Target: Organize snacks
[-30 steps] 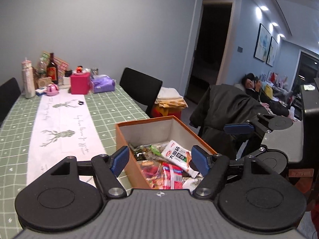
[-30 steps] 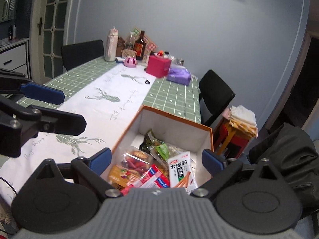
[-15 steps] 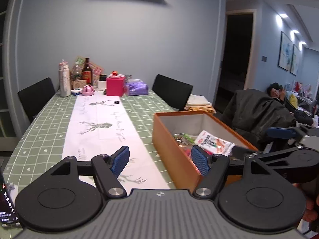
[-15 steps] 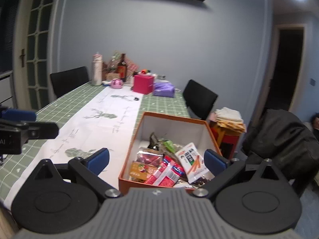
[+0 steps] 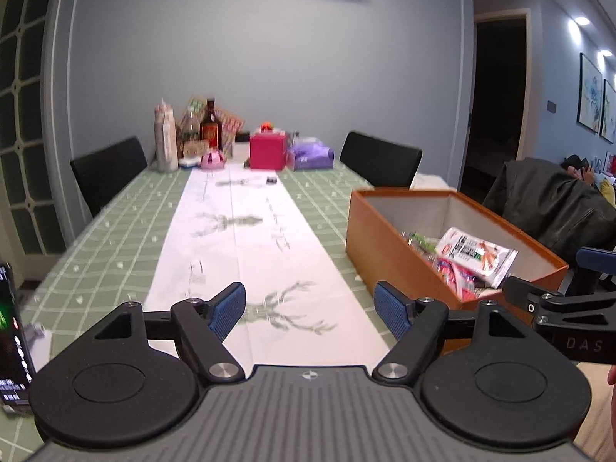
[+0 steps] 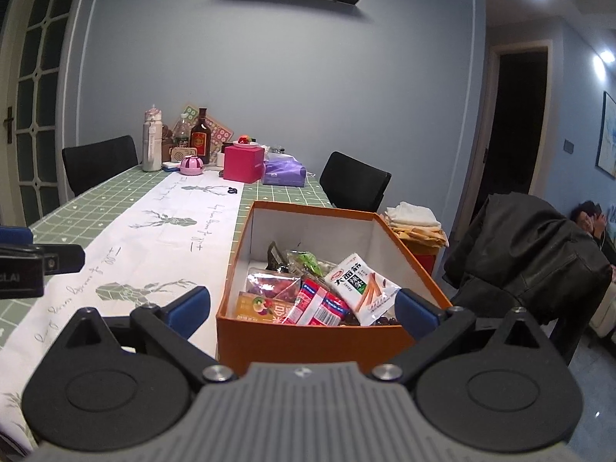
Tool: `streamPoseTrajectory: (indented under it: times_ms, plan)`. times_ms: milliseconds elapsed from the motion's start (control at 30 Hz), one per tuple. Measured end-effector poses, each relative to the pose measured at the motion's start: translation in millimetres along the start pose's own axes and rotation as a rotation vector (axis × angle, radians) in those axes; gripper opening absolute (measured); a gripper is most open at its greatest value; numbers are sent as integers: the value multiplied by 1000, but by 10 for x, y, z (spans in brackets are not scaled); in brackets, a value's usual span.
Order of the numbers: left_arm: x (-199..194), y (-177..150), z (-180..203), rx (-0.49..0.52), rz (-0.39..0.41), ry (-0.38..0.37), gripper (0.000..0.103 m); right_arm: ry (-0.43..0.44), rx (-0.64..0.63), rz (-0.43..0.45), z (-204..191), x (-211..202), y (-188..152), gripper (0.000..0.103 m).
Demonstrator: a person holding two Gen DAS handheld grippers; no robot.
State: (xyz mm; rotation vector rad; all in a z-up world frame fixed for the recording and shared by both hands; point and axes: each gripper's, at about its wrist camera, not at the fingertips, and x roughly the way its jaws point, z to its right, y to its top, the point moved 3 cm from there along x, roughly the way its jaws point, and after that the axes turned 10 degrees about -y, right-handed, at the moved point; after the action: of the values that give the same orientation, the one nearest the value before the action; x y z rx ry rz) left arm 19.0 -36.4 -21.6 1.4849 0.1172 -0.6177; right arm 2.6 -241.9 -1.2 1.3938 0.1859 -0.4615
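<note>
Right wrist: one orange box (image 6: 308, 337), two chairs (image 6: 101, 164).

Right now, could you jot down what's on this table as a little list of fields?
box: orange box, open top, on the table's right side
contents: snack packets, a white one on top
table: green checked cloth with a white deer runner
far end: pink box, dark bottle
left gripper: open, empty
right gripper: open, empty
</note>
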Motion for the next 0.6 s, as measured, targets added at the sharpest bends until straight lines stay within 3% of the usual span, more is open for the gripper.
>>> streamPoseTrajectory:
  times_ms: [267,600]
  plan:
    - [178,-173,25,-9,-121,-22,89,38,-18,-110,-101,158,-160,99]
    - [140,-187,29,-23,-133,-28,89,55,-14,-120,-139,126,-177,99]
